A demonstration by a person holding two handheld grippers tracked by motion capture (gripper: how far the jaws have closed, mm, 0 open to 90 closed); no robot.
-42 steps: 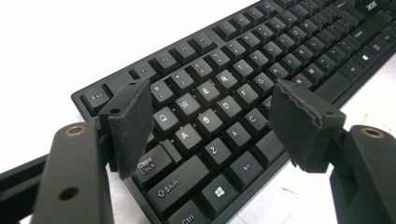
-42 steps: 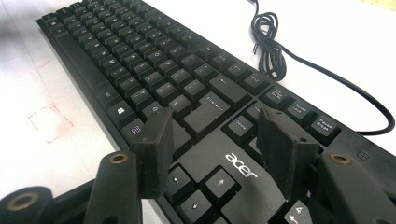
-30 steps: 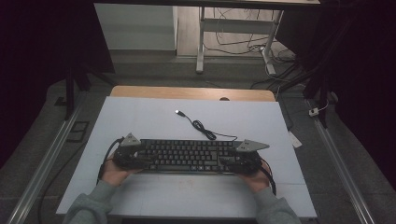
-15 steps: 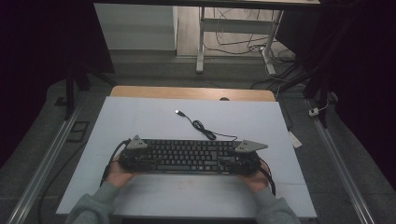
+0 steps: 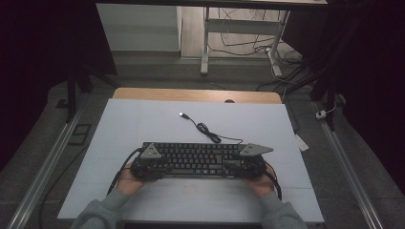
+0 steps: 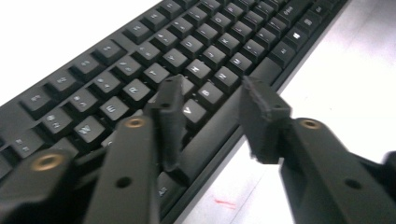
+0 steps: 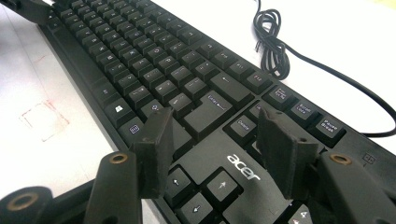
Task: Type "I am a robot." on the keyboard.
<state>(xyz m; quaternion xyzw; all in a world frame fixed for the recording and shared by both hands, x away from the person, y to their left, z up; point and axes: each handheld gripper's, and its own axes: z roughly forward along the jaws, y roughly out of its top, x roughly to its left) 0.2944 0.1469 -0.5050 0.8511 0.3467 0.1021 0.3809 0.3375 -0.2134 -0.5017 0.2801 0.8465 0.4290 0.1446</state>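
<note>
Both tongs gaping wide over a keyboard (image 5: 198, 159) flat at the near middle of the table (image 5: 143, 119), left gripper (image 6: 212, 116) above its front edge, right gripper (image 7: 215, 149) above the arrow keys; likely pre-grasp, needing jaws lowered astride each end, then closed.

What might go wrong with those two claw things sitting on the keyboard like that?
Probably two things. Each tool, left and right, is open with its jaws over the keyboard, so closing or pressing down could push or pop keys. The loose USB cable trails behind the keyboard across the mat; sliding or lifting the keyboard could drag or snag it.
</note>
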